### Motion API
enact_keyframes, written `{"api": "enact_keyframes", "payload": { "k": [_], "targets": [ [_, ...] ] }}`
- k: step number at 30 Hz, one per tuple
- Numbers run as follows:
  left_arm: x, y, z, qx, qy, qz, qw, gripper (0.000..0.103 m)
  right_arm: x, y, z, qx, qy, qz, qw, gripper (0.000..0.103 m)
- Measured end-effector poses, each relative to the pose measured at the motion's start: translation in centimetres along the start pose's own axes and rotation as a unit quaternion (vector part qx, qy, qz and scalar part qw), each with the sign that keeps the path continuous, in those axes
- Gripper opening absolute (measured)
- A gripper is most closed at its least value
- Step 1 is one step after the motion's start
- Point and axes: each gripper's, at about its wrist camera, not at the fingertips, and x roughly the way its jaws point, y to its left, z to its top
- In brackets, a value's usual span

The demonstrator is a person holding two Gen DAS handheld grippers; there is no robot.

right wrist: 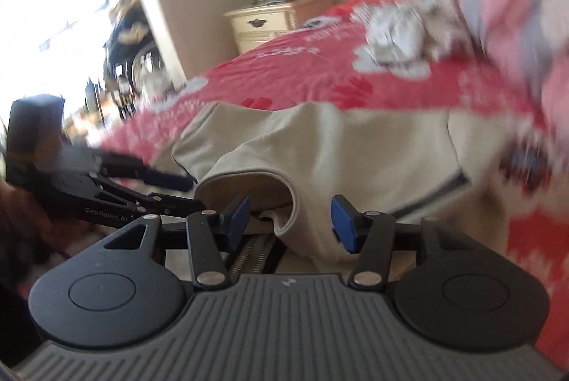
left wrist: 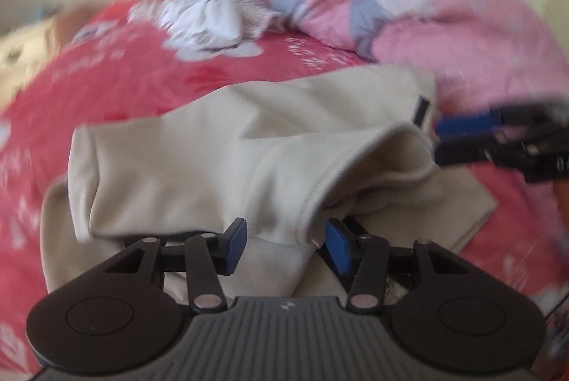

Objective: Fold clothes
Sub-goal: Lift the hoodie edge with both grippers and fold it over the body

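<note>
While the cream garment [left wrist: 199,160] lies on the bed [left wrist: 117,75], your left tool [left wrist: 286,240] and right tool [right wrist: 290,221] stand released around its edges.

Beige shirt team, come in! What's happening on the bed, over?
Left gripper open, right gripper open, cloth between the pads, not pinched. Beige shirt part-folded on the red bedspread. Pink quilt and white clothes lie behind, clear of it.

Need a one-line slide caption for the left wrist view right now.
Left gripper open over the folded cream garment on the red bedspread, right gripper alongside.
</note>
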Motion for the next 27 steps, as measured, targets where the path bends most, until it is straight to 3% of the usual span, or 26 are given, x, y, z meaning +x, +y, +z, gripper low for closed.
{"api": "enact_keyframes", "payload": {
  "k": [3,5,6,8,10,14,17,19,22,25,27],
  "targets": [
    [1.1,-1.6,-0.2,0.037,0.010,0.029,0.9988,0.023,0.6,1.6,0.1,-0.066,-0.002,-0.029,0.997,0.048],
    [1.6,-2.1,-0.3,0.045,0.011,0.043,0.9980,0.014,1.3,1.9,0.0,-0.088,0.006,-0.038,0.995,0.046],
    [1.6,-2.2,-0.3,0.045,0.008,0.049,0.9978,0.013,1.7,2.1,-0.2,-0.099,0.012,-0.044,0.994,0.043],
    [1.1,-2.6,-0.3,0.056,-0.001,0.057,0.9968,0.011,2.4,1.9,-0.1,-0.120,0.022,-0.054,0.991,0.020],
    [0.2,-3.0,-0.1,0.072,-0.011,0.062,0.9954,0.011,2.7,1.8,-0.2,-0.134,0.028,-0.060,0.989,0.009],
    [-1.4,-4.0,-0.5,0.127,-0.020,0.066,0.9895,0.011,2.1,1.9,-0.9,-0.164,0.022,-0.072,0.983,0.008],
    [-0.3,-4.3,-2.0,0.157,0.021,0.050,0.9862,0.013,2.3,1.8,-1.9,-0.177,0.043,-0.069,0.981,0.008],
    [0.0,-3.5,-2.4,0.125,0.040,0.024,0.9910,0.016,2.4,1.5,-2.2,-0.163,0.061,-0.060,0.983,0.009],
    [-0.4,-1.2,-1.9,0.038,0.065,-0.049,0.9960,0.023,1.7,0.7,-1.9,-0.122,0.067,-0.042,0.989,0.015],
    [-1.3,1.2,-1.5,-0.033,0.053,-0.098,0.9932,0.044,0.4,-1.6,-1.4,-0.036,0.064,-0.007,0.997,0.027],
    [-1.5,2.9,-1.4,-0.079,0.051,-0.114,0.9889,0.045,-0.2,-4.0,-1.2,0.054,0.061,0.024,0.996,0.032]
  ]
}}
